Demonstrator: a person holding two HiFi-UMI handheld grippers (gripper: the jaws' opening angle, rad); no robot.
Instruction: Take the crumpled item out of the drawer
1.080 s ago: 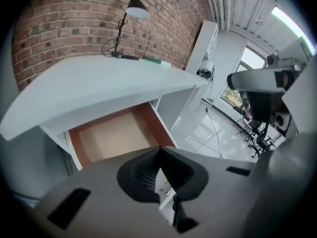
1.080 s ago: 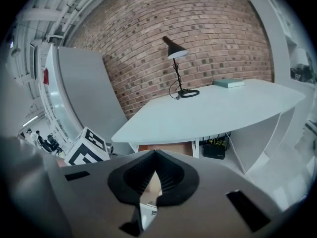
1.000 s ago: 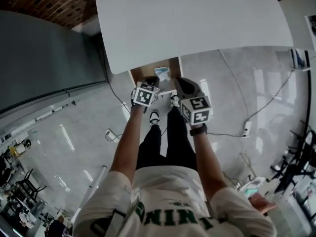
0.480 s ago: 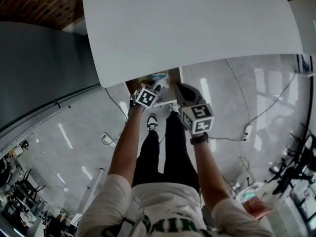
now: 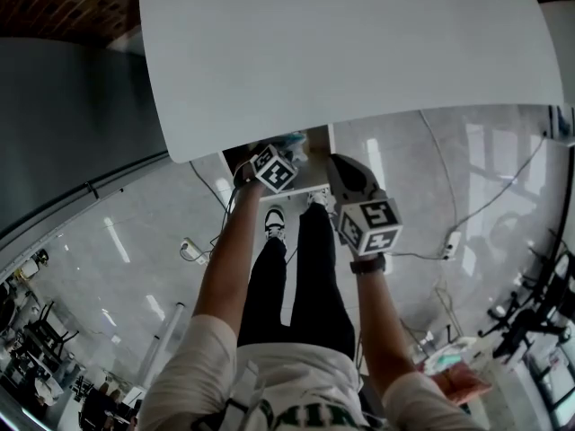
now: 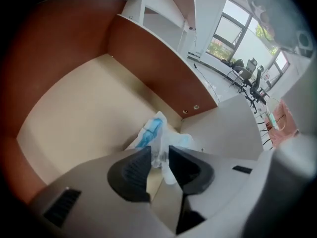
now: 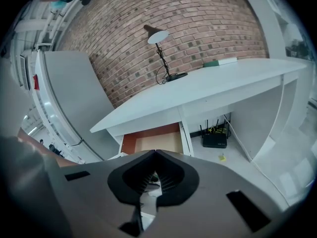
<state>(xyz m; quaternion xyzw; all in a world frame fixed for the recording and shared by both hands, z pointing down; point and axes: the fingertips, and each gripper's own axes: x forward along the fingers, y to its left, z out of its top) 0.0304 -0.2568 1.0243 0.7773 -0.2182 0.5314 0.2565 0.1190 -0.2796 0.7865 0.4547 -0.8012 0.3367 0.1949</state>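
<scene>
Count: two grippers, one desk, one open drawer, one crumpled item, one lamp.
Left gripper [image 5: 287, 151]: reaches in under the edge of the desk [image 5: 359, 43], over the drawer [image 5: 235, 157].
Left jaws: its own view [image 6: 159, 156] shows them a narrow gap apart and opening, with a fold of the crumpled item [image 6: 151, 133] standing in the gap.
Crumpled item: white with blue print, lying on the pale drawer floor [image 6: 74, 113] close to the drawer's brown side wall. It is in the drawer, not lifted clear.
Head view only: the item [image 5: 292, 139] is a small pale-blue scrap just past the left gripper's tip. Both forearms and one shoe [image 5: 276, 217] of the person show on the grey floor.
Right gripper [image 5: 337, 162]: just right of the drawer, apart from the left one.
Right jaws: in its own view [image 7: 156, 168] the tips meet, closed, with nothing clamped between them.
Right gripper view only: the drawer [image 7: 148, 142] seen from the front, a black lamp [image 7: 158, 38] on the desk [image 7: 208, 86], a brick wall [image 7: 173, 14] behind, and a black box with cables [image 7: 215, 140] on the floor under the desk.
</scene>
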